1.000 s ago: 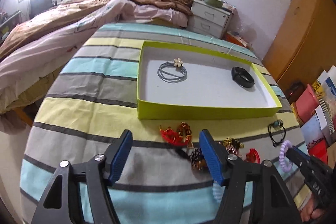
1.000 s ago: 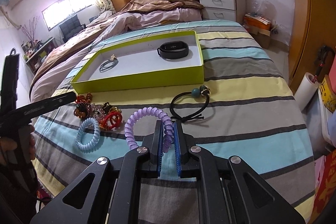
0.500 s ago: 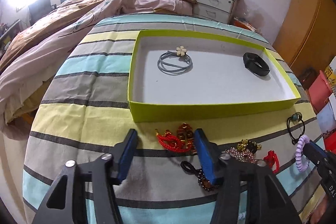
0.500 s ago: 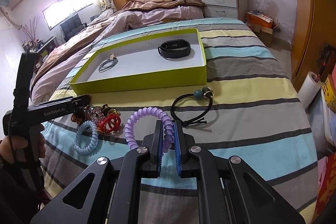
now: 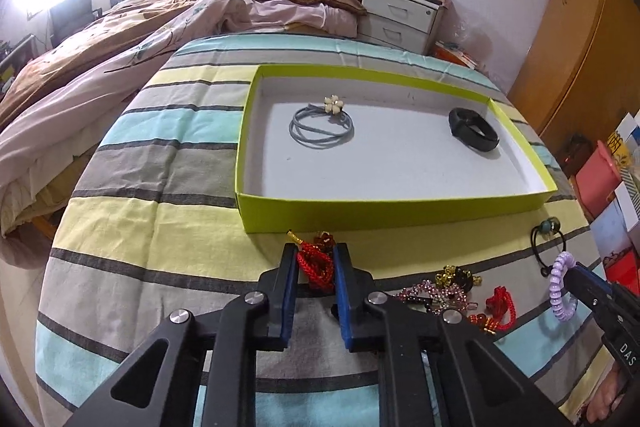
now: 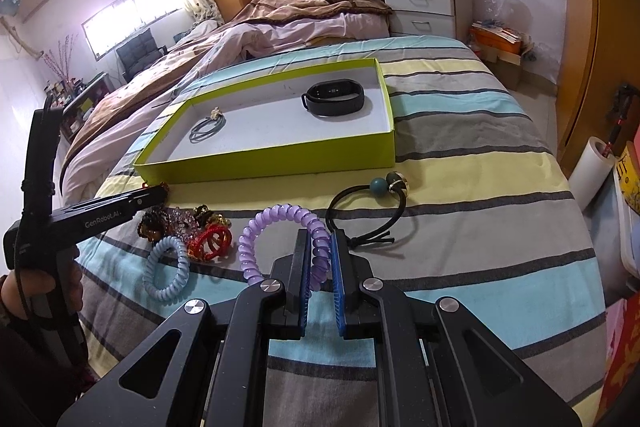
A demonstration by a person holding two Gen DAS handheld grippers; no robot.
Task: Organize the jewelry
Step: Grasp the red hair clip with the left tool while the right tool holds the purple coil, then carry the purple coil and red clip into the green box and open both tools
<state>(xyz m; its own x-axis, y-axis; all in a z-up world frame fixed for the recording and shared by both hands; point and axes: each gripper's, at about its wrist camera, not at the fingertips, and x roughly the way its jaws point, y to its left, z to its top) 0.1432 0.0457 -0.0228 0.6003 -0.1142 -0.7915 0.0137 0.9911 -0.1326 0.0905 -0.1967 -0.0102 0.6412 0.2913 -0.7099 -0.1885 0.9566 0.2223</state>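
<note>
Striped bedspread (image 5: 168,211) with a lime-green tray (image 5: 400,215) holding two pieces.
Just before the tray, the left gripper (image 5: 316,269) pinches a red braided bracelet (image 5: 316,265); farther right, the right gripper (image 6: 320,251) clamps a purple spiral hair tie (image 6: 276,219).

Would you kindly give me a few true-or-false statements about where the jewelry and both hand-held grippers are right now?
1. The left hand-held gripper is shut on the red braided bracelet. True.
2. The right hand-held gripper holds the black hair tie. False: it grips the purple spiral hair tie; the black one lies on the bedspread.
3. The green box holds a black wristband and a grey flower hair tie. True.
4. The blue spiral hair tie lies in the box. False: it lies on the bedspread.
</note>
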